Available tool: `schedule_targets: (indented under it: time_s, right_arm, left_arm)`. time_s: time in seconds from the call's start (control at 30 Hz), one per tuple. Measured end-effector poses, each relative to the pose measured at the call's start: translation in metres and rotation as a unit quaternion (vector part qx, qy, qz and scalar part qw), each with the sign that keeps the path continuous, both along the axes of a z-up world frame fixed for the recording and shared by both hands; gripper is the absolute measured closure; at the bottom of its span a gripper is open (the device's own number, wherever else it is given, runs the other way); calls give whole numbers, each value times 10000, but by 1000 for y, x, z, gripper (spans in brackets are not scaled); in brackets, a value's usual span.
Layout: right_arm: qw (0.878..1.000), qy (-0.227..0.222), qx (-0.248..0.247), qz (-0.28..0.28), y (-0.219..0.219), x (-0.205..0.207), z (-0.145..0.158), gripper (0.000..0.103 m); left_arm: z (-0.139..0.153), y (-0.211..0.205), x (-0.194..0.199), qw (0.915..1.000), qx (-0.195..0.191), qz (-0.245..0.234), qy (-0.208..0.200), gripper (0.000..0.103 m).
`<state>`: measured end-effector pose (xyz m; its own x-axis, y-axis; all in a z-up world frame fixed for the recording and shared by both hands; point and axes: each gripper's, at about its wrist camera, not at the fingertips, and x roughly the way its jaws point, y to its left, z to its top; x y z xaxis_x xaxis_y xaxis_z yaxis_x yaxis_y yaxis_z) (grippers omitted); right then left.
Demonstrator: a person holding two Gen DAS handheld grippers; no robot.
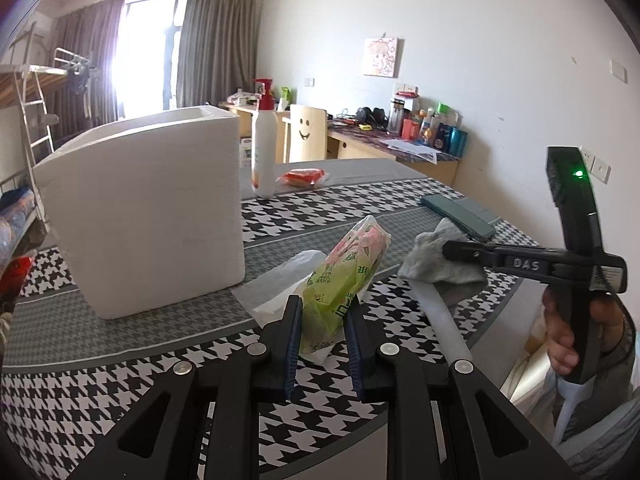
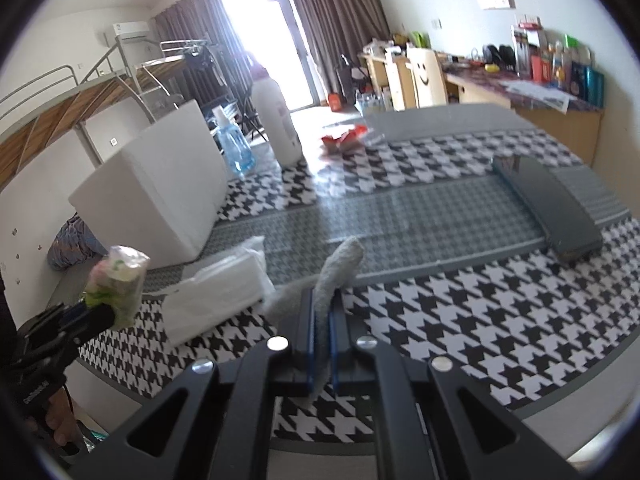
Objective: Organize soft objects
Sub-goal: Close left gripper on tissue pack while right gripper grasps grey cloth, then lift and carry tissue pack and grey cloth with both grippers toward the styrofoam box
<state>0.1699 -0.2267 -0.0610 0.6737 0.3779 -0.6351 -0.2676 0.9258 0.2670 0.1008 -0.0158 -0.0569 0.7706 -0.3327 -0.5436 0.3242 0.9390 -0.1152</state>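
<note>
My left gripper [image 1: 324, 314] is shut on the lower end of a green and pink tissue pack [image 1: 348, 264], which sticks up tilted above the houndstooth tablecloth [image 1: 100, 392]. In the right wrist view that tissue pack [image 2: 120, 280] shows at the far left in the left gripper [image 2: 98, 314]. My right gripper [image 2: 322, 308] is shut on a grey sock [image 2: 340, 264], whose end stands up between the blue pads. From the left wrist view the sock [image 1: 436, 268] hangs crumpled from the right gripper [image 1: 450, 250] above the table.
A white foam box [image 1: 148, 208] stands on the left. A flat white tissue pack [image 2: 216, 292] lies in front of it. A lotion bottle [image 1: 264, 148], a red packet [image 1: 302, 178] and a blue bottle [image 2: 236, 148] sit at the back. A dark case [image 2: 552, 208] lies at the right.
</note>
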Motion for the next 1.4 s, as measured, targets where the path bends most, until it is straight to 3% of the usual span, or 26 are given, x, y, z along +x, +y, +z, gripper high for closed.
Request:
schedule_targets:
  time_s: [0.6, 1.4]
  right_arm:
    - [9978, -637, -158, 94, 16, -12, 35, 95]
    - [9935, -1056, -28, 431, 29, -10, 60, 95]
  left_arm:
    - [25, 18, -5, 9990, -208, 317, -230, 81]
    - [60, 11, 0, 9965, 47, 502, -674, 81]
